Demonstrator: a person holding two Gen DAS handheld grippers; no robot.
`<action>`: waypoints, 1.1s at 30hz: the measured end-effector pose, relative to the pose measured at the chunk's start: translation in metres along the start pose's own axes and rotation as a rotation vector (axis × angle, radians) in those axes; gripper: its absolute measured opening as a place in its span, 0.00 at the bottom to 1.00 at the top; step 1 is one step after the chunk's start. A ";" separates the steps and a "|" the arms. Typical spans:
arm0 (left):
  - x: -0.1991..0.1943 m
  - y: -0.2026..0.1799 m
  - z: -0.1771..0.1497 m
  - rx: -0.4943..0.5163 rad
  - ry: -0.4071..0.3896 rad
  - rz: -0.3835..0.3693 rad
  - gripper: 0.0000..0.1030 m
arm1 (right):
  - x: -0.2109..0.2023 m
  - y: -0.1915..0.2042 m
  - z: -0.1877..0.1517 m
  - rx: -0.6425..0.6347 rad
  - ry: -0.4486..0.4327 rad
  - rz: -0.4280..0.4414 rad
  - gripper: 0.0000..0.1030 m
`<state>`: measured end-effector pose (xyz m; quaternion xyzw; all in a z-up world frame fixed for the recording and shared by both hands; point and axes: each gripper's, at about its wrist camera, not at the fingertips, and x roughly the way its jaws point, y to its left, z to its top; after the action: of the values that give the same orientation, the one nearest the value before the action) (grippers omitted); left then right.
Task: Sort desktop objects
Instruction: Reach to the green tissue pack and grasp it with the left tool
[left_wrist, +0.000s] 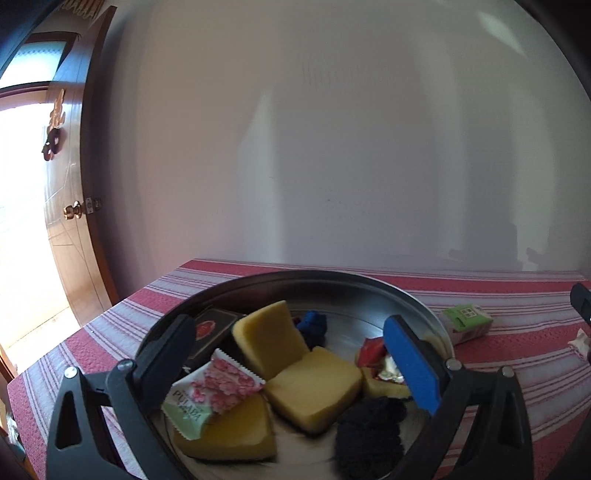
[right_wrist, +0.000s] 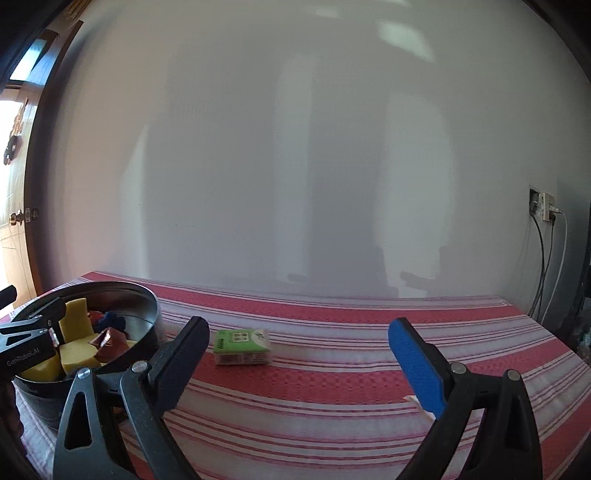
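- The left gripper (left_wrist: 291, 365) is being held with its jaws spread wide, low in the left wrist view, over a round metal bowl (left_wrist: 417, 306); nothing is being pinched between the fingers.
- A pink-and-green snack packet (left_wrist: 212, 391) is lying just beside the black left finger, at the lower left of the frame; whether the two are touching cannot be told.
- The bowl is being filled by yellow sponge blocks (left_wrist: 314, 386), a dark box (left_wrist: 210, 328), a blue knitted ball (left_wrist: 313, 325), a dark woolly ball (left_wrist: 369, 421) and red-and-gold wrapped sweets (left_wrist: 380, 360).
- The bowl is resting on a red-and-white striped cloth (left_wrist: 517, 391), which is occupying the lower part of both views.
- A small green box (left_wrist: 467, 323) is lying on the cloth just outside the bowl's rim, at the right of the left wrist view.
- The right gripper (right_wrist: 297, 354) is likewise being held spread apart and empty, low in the right wrist view, above the striped cloth (right_wrist: 332, 387).
- In that view the green box (right_wrist: 242, 346) is lying near the centre, just beyond the black finger, and the bowl (right_wrist: 146, 314) is sitting at the lower left.
- A small white scrap (right_wrist: 421, 406) is showing beside the blue finger pad (right_wrist: 417, 363) at the lower right; what it is cannot be told.
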<state>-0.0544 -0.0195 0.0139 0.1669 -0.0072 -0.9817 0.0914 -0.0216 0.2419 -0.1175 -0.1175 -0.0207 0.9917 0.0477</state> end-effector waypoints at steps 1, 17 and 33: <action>-0.001 -0.005 0.000 0.007 0.000 -0.010 0.99 | 0.000 -0.008 0.000 0.006 0.003 -0.019 0.96; -0.016 -0.130 0.027 0.261 -0.016 -0.295 1.00 | 0.000 -0.113 -0.006 0.191 0.039 -0.260 0.96; 0.128 -0.249 0.017 0.288 0.417 -0.143 0.99 | 0.016 -0.149 -0.010 0.323 0.118 -0.305 0.96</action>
<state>-0.2226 0.2015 -0.0226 0.3771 -0.1159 -0.9189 -0.0032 -0.0213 0.3917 -0.1227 -0.1617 0.1235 0.9549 0.2164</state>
